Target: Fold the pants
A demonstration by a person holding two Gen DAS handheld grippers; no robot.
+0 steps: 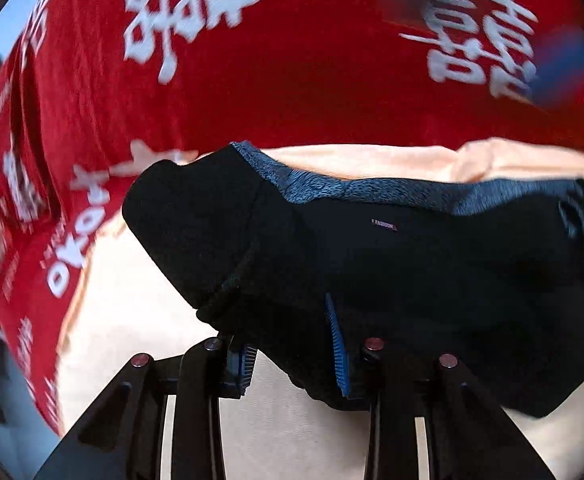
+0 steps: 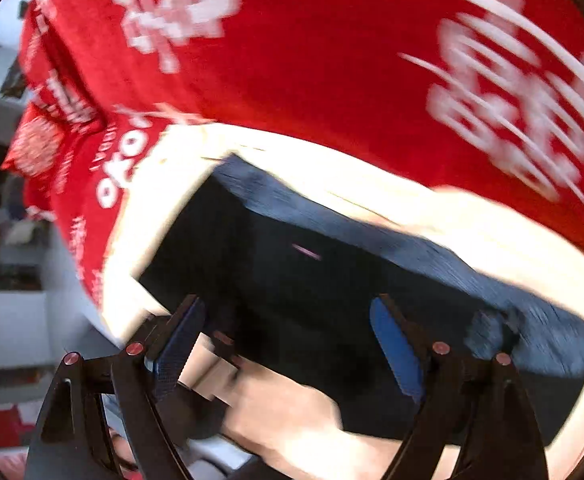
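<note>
The black pants (image 1: 392, 272) lie folded in a thick bundle on a pale cream surface (image 1: 140, 320), with a grey-blue inner lining along the far edge. My left gripper (image 1: 292, 360) has its blue-padded fingers (image 1: 338, 356) around the near corner of the bundle; the cloth lies between them. In the right wrist view the pants (image 2: 312, 288) are blurred. My right gripper (image 2: 288, 352) stands open, its fingers (image 2: 396, 356) wide apart over the bundle's near edge. It also shows as a blue blur at the upper right of the left wrist view (image 1: 564, 68).
A red quilt with white characters (image 1: 312, 80) lies bunched behind the pants and to the left (image 2: 292, 60). White shelves (image 2: 8, 312) stand at the left beyond the cream surface's edge.
</note>
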